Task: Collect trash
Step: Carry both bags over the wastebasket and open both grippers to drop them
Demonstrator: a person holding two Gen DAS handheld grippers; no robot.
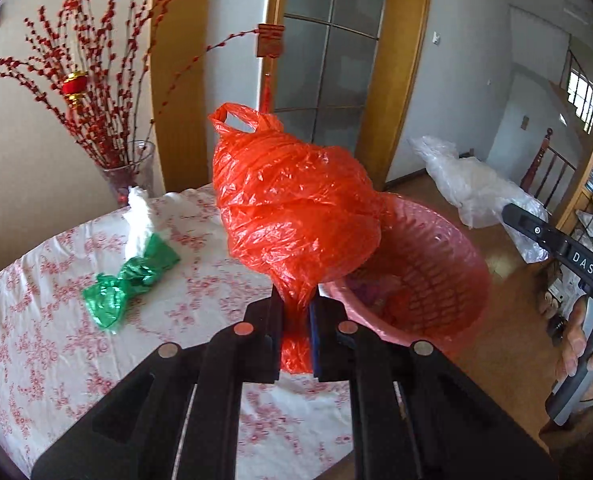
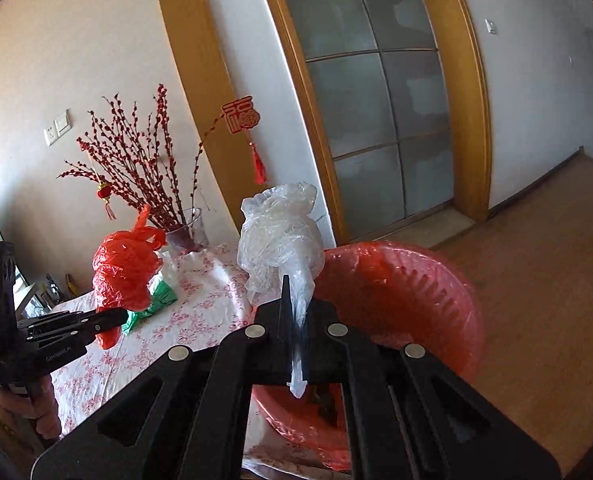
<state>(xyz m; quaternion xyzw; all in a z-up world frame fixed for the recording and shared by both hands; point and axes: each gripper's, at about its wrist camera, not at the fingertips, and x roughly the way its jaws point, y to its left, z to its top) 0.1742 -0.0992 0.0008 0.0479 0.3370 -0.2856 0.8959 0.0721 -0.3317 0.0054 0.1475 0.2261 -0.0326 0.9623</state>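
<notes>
My left gripper (image 1: 297, 304) is shut on a crumpled red plastic bag (image 1: 292, 200) and holds it up above the table, beside the pink waste basket (image 1: 428, 276). My right gripper (image 2: 298, 308) is shut on a clear plastic bag (image 2: 280, 240) and holds it over the near rim of the basket (image 2: 408, 280), which has a red liner. A green plastic wrapper (image 1: 132, 280) with a white tissue (image 1: 140, 216) lies on the floral tablecloth (image 1: 36, 320). The red bag (image 2: 124, 268) and the left gripper (image 2: 96, 322) show at the left in the right wrist view.
A glass vase of red berry branches (image 1: 128, 168) stands at the table's far edge. A wooden-framed glass door (image 2: 376, 120) is behind. Wooden floor (image 2: 536, 280) lies to the right of the basket. A chair (image 1: 544, 160) stands at the far right.
</notes>
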